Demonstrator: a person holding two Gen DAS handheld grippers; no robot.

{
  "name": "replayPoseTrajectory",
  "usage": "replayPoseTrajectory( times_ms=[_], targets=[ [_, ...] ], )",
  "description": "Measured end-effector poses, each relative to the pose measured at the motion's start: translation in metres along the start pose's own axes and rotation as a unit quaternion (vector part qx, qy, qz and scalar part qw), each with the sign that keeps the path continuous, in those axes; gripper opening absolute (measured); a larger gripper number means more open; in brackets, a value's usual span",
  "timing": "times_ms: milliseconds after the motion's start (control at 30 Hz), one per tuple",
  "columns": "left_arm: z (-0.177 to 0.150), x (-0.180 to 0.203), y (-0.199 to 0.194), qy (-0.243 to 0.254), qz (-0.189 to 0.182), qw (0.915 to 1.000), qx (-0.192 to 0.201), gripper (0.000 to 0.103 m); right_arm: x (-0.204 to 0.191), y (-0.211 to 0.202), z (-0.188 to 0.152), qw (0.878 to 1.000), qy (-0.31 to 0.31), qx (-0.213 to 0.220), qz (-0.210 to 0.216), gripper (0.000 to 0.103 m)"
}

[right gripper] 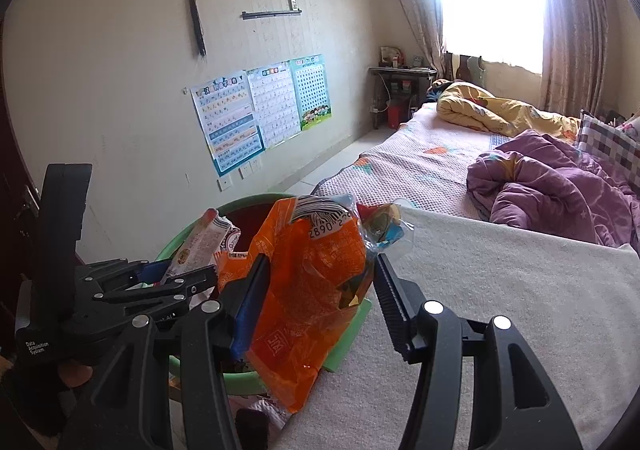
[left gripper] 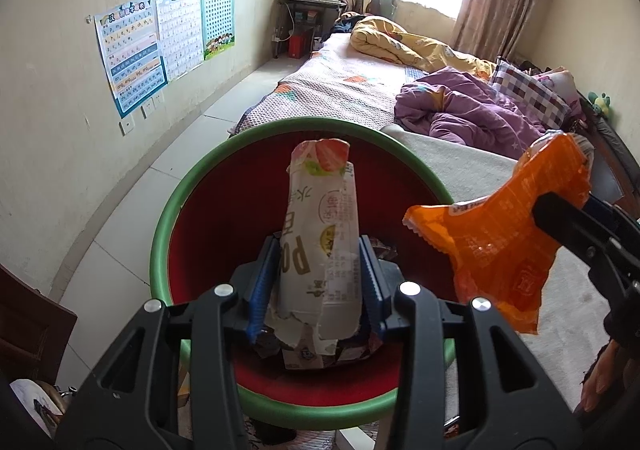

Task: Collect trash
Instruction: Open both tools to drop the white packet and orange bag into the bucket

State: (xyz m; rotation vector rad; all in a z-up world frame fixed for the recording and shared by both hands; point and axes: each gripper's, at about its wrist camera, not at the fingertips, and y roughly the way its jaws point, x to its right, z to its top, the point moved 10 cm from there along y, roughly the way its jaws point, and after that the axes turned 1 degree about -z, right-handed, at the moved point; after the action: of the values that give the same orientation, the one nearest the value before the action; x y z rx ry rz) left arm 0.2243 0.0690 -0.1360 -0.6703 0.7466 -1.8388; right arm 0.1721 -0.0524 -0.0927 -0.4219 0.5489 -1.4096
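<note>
A round bin with a green rim and a red inside stands beside the bed. My left gripper is shut on a white wrapper with a strawberry print, held upright over the bin's opening. Dark crumpled wrappers lie in the bin below it. My right gripper is shut on a crumpled orange snack bag at the bin's right edge, over the bed's side. In the left wrist view the orange bag hangs from the right gripper. In the right wrist view the left gripper holds the white wrapper above the bin rim.
A white towel covers the near end of the bed. A purple quilt and a yellow quilt lie farther back. Posters hang on the left wall, with a strip of tiled floor between wall and bed. A person's hand shows at lower right.
</note>
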Motion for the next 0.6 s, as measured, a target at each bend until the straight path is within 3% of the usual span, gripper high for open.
replayPoseTrajectory(
  times_ms=[400, 533, 600],
  targets=[
    [-0.003, -0.004, 0.012, -0.006, 0.000, 0.9999, -0.014, 0.038, -0.005, 0.008, 0.000, 0.999, -0.042, 0.001, -0.003, 0.052],
    [-0.002, -0.006, 0.014, -0.008, 0.005, 0.9999, -0.014, 0.038, -0.006, 0.009, 0.000, 0.999, -0.049, 0.001, 0.003, 0.057],
    [-0.001, -0.008, 0.014, -0.011, 0.005, 0.9998, -0.013, 0.043, -0.005, 0.009, 0.001, 0.999, -0.051, 0.004, 0.006, 0.058]
  ],
)
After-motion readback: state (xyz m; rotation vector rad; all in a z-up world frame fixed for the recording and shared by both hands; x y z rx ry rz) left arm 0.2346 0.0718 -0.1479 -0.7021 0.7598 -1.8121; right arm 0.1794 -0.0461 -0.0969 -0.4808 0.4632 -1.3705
